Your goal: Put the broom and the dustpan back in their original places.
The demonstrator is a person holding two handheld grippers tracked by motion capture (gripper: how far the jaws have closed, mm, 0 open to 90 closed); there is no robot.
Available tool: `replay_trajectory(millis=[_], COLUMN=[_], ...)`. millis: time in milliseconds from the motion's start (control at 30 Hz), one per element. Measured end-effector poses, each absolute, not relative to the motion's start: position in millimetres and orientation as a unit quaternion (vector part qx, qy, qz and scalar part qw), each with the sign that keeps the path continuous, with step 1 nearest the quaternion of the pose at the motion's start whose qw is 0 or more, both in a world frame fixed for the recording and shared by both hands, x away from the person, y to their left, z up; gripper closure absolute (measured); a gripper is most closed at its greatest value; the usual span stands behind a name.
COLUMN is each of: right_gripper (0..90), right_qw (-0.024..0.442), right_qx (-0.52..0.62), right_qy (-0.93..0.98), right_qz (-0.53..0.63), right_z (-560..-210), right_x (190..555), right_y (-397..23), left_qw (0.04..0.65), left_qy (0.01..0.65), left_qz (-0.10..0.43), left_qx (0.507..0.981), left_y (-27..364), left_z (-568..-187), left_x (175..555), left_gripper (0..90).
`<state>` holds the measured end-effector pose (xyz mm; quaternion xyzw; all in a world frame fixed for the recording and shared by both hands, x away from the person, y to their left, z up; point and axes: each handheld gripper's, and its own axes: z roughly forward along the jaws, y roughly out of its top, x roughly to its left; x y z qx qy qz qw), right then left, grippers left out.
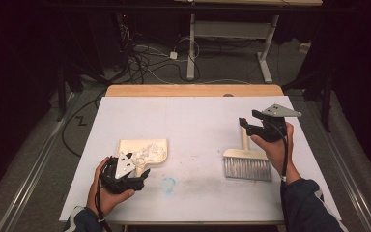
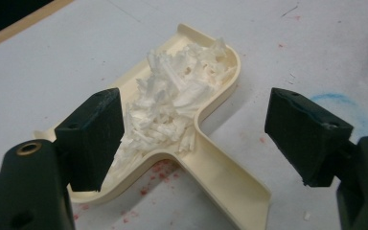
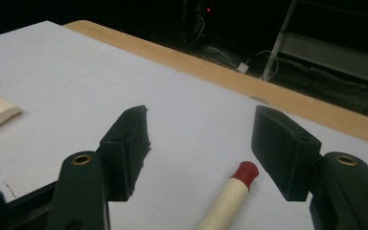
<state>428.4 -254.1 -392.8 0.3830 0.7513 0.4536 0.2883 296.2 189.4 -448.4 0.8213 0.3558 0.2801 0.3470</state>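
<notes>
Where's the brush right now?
In the high view the brush lies on the white table at right, bristles toward the person, its handle under the open right gripper.

I saw a white-covered table [image 1: 198,121] carrying a cream dustpan [image 1: 142,152] of white shreds [image 2: 177,96], a hand brush [image 1: 247,162] well apart, and a blue smudge [image 1: 169,184] between.

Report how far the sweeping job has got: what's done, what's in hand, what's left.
Done, it seems: white shreds are heaped in the cream dustpan, and the brush lies flat on the white table cover. In hand: nothing; the left gripper is open around the dustpan's handle, the right gripper open above the brush handle's red tip. Left, probably: carrying the loaded dustpan off. A blue smudge remains.
</notes>
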Motion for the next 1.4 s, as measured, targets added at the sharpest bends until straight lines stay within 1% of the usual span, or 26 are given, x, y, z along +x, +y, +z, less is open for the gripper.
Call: replay_trajectory(millis=[100, 267, 367, 633, 733, 1067, 1300, 1400], right_gripper=[30.5, 25.5, 25.3, 23.0, 21.6, 23.2, 23.0, 21.4], right_qw=[0.301, 0.313, 0.296, 0.325, 0.326, 0.339, 0.346, 0.352], right_qx=[0.38, 0.379, 0.369, 0.339, 0.319, 0.303, 0.3, 0.299], right_qy=[0.749, 0.738, 0.741, 0.744, 0.749, 0.748, 0.751, 0.753], right_qz=[0.452, 0.462, 0.477, 0.476, 0.48, 0.483, 0.476, 0.469], right_z=[-389.4, -385.2, -383.5, -379.0, -377.0, -376.9, -382.4, -386.9], right_x=[421.1, 409.2, 401.6, 376.6, 367.8, 339.4, 323.1, 318.4], right_y=[-252.1, -254.5, -255.8, -258.4, -260.7, -266.3, -273.1, -275.2], left_qw=[0.351, 0.353, 0.349, 0.354, 0.353, 0.352, 0.345, 0.345], left_qy=[0.356, 0.337, 0.333, 0.321, 0.322, 0.322, 0.321, 0.322], left_qz=[0.299, 0.304, 0.305, 0.302, 0.295, 0.29, 0.292, 0.294], left_qx=[0.813, 0.818, 0.821, 0.825, 0.828, 0.829, 0.833, 0.831], left_y=[187.7, 185.5, 184.4, 180.4, 179.7, 179.9, 179.5, 180.1], left_z=[-449.2, -451.9, -454.5, -456.4, -458.6, -460.4, -460.3, -459.7], left_x=[292.2, 286.2, 283.5, 278.7, 276.9, 277.0, 277.9, 278.4], left_gripper=[20.3, 19.5, 19.5, 19.1, 19.1, 18.9, 18.9, 18.9])
